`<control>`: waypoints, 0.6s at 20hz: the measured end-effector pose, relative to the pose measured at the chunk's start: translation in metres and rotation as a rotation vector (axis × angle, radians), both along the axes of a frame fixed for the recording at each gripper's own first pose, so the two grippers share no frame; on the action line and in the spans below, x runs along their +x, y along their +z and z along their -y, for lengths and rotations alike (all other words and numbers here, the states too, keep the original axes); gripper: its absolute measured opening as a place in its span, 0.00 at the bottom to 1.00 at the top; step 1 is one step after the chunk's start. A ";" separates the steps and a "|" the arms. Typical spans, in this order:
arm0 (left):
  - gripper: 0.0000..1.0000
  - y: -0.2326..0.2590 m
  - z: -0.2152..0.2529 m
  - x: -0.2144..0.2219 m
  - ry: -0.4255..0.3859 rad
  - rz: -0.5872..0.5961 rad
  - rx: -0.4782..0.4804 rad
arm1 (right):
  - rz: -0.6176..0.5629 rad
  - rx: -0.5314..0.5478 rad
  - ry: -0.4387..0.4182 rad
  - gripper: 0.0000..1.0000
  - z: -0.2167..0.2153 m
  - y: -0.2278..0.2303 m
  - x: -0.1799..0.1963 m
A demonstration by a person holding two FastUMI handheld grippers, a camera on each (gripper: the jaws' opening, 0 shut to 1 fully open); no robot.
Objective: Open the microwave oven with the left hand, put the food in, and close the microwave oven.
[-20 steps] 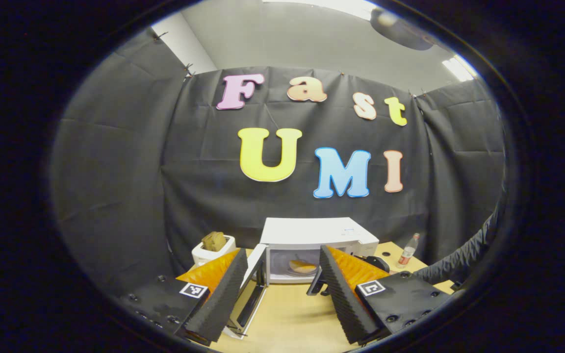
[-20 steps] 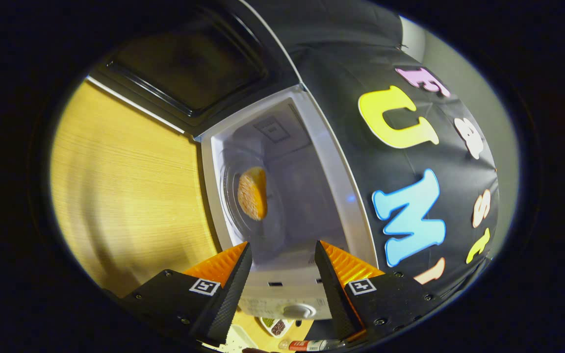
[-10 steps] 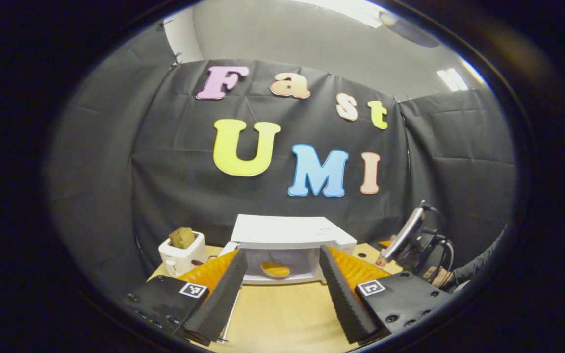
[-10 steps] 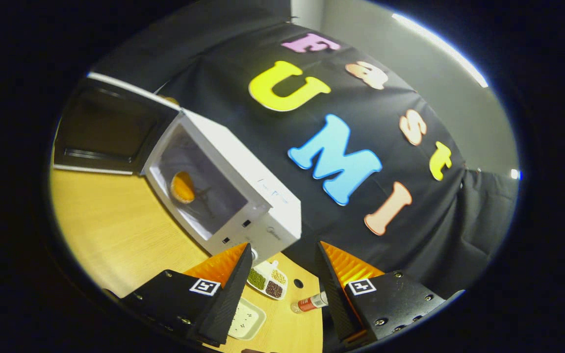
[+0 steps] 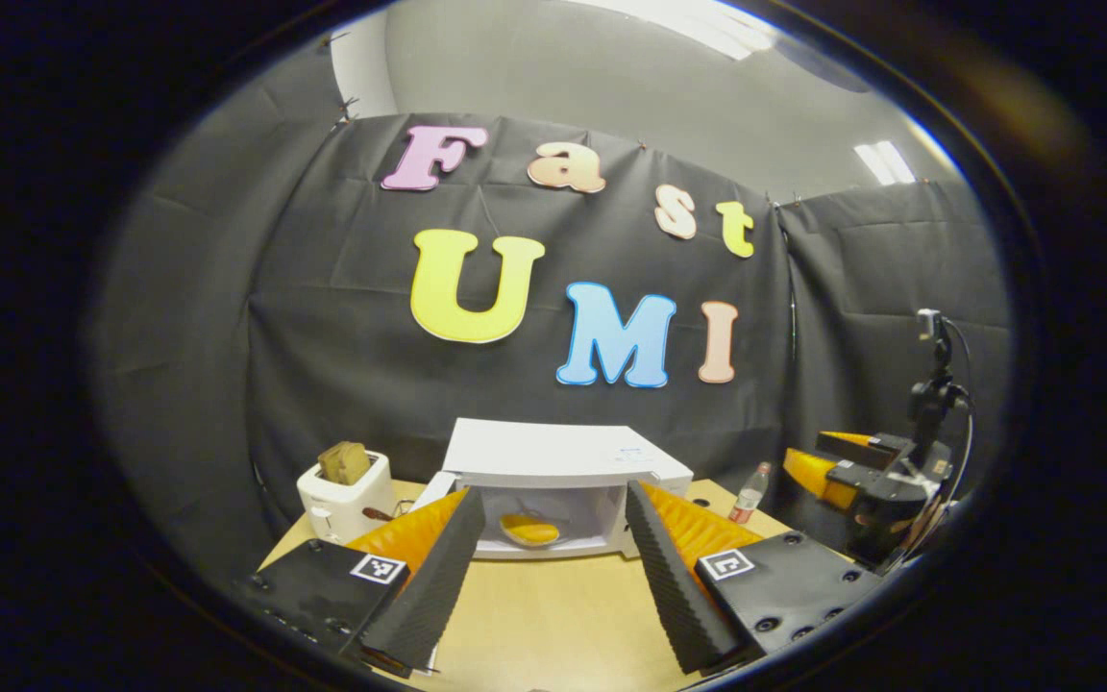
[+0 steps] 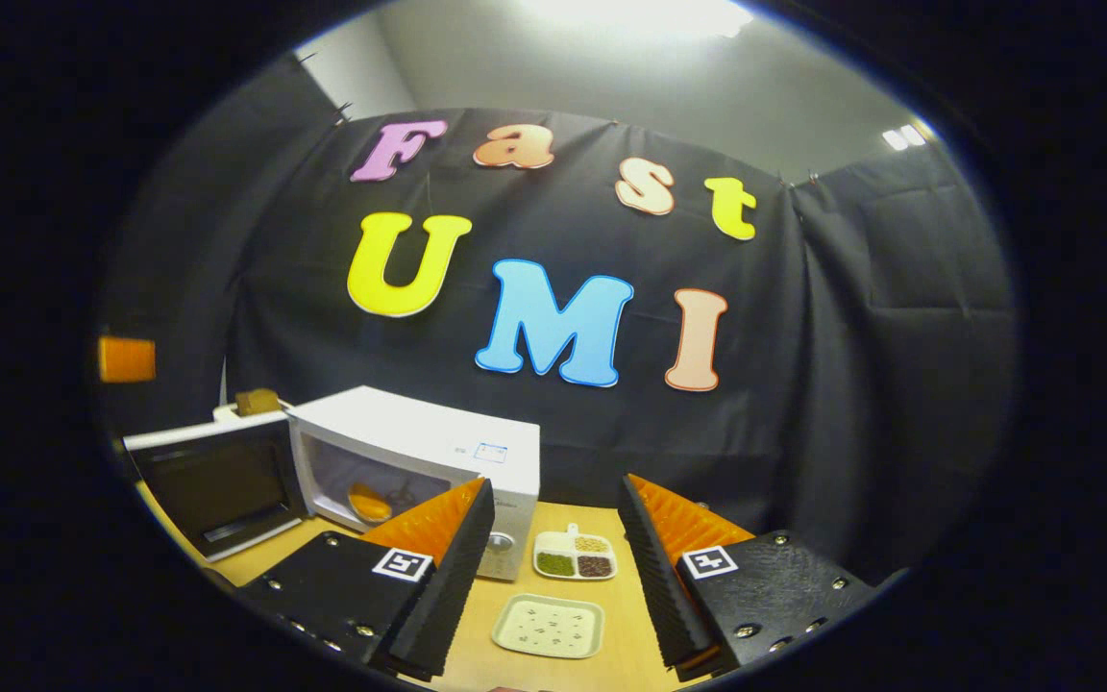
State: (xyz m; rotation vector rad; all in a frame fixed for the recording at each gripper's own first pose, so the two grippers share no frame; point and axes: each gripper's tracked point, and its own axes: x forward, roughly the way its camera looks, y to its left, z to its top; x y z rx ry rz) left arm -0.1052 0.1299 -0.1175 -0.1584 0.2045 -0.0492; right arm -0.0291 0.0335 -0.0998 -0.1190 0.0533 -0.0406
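Observation:
The white microwave (image 5: 563, 454) stands at the back of the wooden table with its door (image 6: 212, 490) swung wide open to the left. The round yellow-orange food (image 5: 528, 529) lies on the plate inside the cavity, also seen as the food (image 6: 369, 501) in the right gripper view. My left gripper (image 5: 553, 577) is open and empty, level with the cavity and well back from it. My right gripper (image 6: 553, 586) is open and empty too, to the right of the microwave (image 6: 438, 447). From the left gripper view, the right gripper (image 5: 851, 471) hangs at the far right.
A white toaster (image 5: 342, 492) with bread in it stands left of the microwave. A small bottle (image 5: 751, 490) is at its right. A sectioned dish of beans (image 6: 575, 557) and a pale tray (image 6: 550, 625) lie on the table (image 6: 630, 654) right of the microwave.
My right gripper has drawn back out of the microwave, turned upright and moved off to the right, empty. The food stays inside. My left gripper has shifted slightly.

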 end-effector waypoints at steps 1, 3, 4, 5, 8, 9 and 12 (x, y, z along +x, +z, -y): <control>0.94 0.001 -0.003 0.000 0.007 0.004 -0.001 | 0.007 0.046 -0.012 0.79 0.004 0.005 -0.004; 0.94 0.001 -0.010 -0.001 0.023 0.011 -0.004 | 0.030 0.088 -0.025 0.80 0.005 0.018 -0.006; 0.94 -0.002 -0.013 -0.001 0.030 0.009 -0.008 | 0.037 0.085 -0.026 0.80 0.005 0.021 -0.008; 0.94 -0.005 -0.018 -0.003 0.039 0.000 -0.008 | 0.040 0.076 -0.019 0.80 0.003 0.023 -0.008; 0.92 -0.019 -0.041 -0.011 0.088 -0.030 0.007 | 0.033 0.059 0.012 0.80 -0.009 0.025 -0.010; 0.90 -0.023 -0.048 -0.015 0.102 -0.040 0.010 | 0.027 0.061 0.020 0.80 -0.013 0.024 -0.009; 0.81 -0.040 -0.074 -0.032 0.137 -0.089 0.025 | 0.014 0.067 0.040 0.80 -0.023 0.022 -0.006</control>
